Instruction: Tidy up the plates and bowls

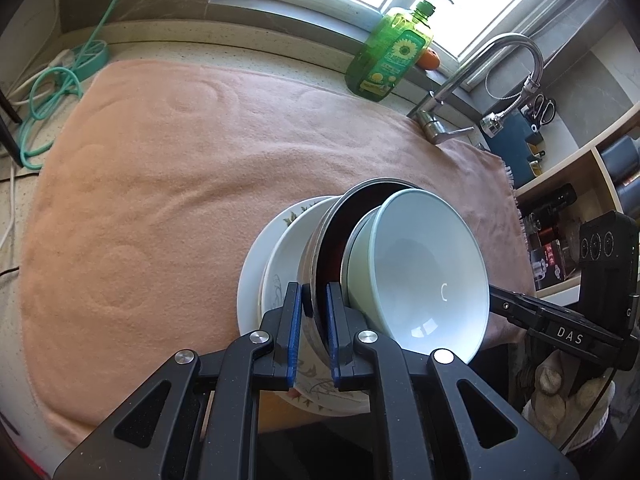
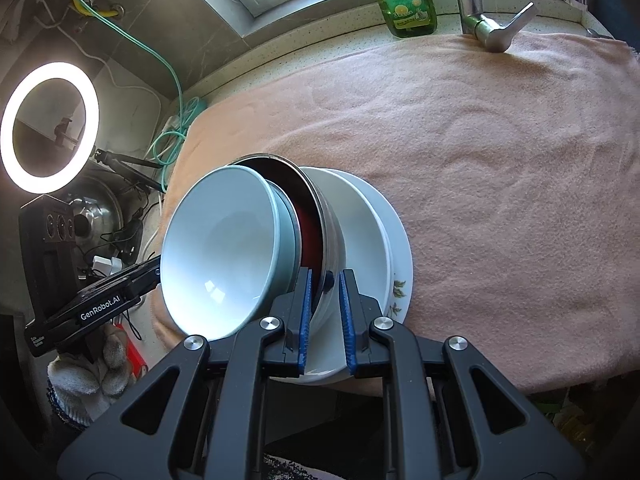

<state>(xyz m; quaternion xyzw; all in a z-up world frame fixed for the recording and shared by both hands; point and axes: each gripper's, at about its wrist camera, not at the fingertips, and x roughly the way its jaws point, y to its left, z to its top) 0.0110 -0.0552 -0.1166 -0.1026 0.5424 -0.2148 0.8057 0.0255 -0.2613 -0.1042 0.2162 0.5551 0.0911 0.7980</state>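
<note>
Bowls and plates are sitting stacked at lower centre of both wrist views: a pale bowl (image 1: 420, 276) is nesting in a steel bowl (image 1: 320, 256), over a white plate (image 1: 250, 280); my left gripper (image 1: 314, 312) is clenching the steel bowl's rim; my right gripper (image 2: 325, 300) is clenching the same rim opposite; everything is resting on a pink towel (image 1: 160, 200), with a green soap bottle (image 1: 388, 56) standing upper right beside the faucet (image 1: 480, 80).

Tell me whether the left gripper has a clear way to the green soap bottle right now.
Probably not: the left gripper is shut on the steel bowl's rim, so it isn't free, though the towel toward the soap bottle lies bare.
</note>
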